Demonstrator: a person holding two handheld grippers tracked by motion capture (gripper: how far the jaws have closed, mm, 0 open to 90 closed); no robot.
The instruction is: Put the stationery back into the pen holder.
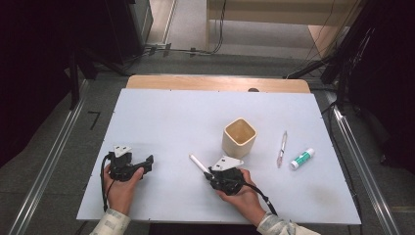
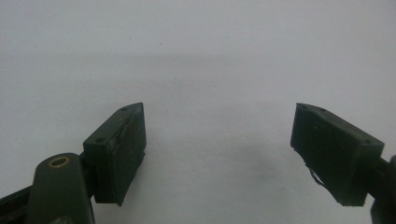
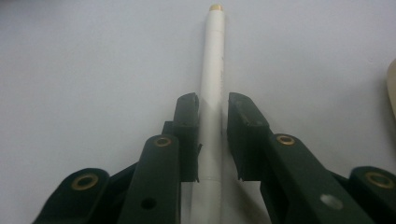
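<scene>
Right tool [image 3: 212, 128] has its jaws drawn in around a white pen [image 3: 212, 84], the barrel running lengthwise between them; the left jaw touches it, while a slight gap at the right one leaves it unclear whether the grip is firm. That pen lies near the middle of the table [image 1: 161, 112], just left of the square beige cup [image 1: 239, 137]. Left tool [image 2: 219, 154] rests open and empty at the near left. If the cup is the goal, I would squeeze fully before lifting, then tip the pen upright over the opening. No writing is legible on the pen, nor on the glue stick [image 1: 302, 159] or the second pen [image 1: 282, 148] to the right.
</scene>
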